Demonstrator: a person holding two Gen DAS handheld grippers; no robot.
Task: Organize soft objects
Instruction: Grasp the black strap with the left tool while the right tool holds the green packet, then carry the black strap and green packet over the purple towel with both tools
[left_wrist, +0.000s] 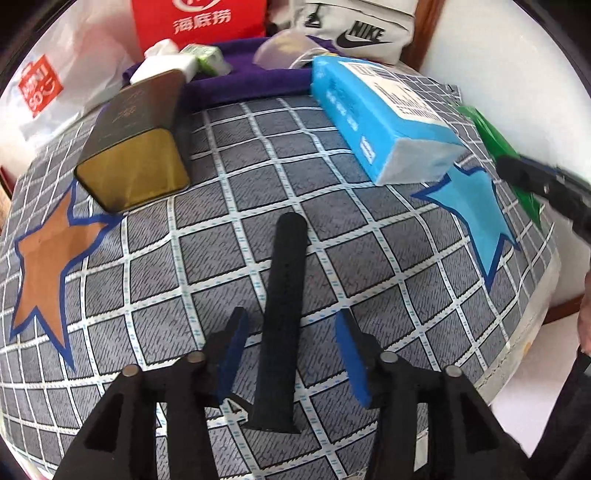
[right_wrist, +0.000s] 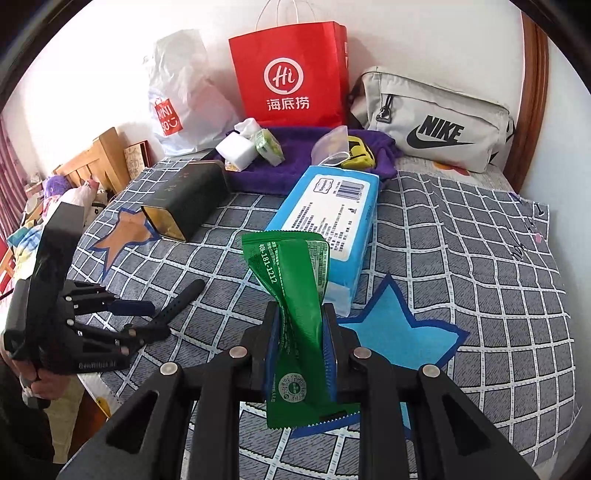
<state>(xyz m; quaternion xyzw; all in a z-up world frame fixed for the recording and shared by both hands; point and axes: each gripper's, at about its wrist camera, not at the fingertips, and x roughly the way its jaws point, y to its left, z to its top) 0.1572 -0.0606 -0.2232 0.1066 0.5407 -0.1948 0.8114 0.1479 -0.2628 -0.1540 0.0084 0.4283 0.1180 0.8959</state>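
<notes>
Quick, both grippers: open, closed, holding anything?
Left gripper: open, straddling the black rubber watch strap without gripping it.
Right gripper: closed on the green foil snack packet.

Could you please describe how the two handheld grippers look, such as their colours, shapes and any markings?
Both are matte black, with angular linkage arms joined by round silver pins. The left gripper and the right gripper each have two narrow fingers faced with blue pads. In the right wrist view, the left gripper's body is a boxy black block with faint pale lettering that I cannot read reliably. No cables show.
</notes>
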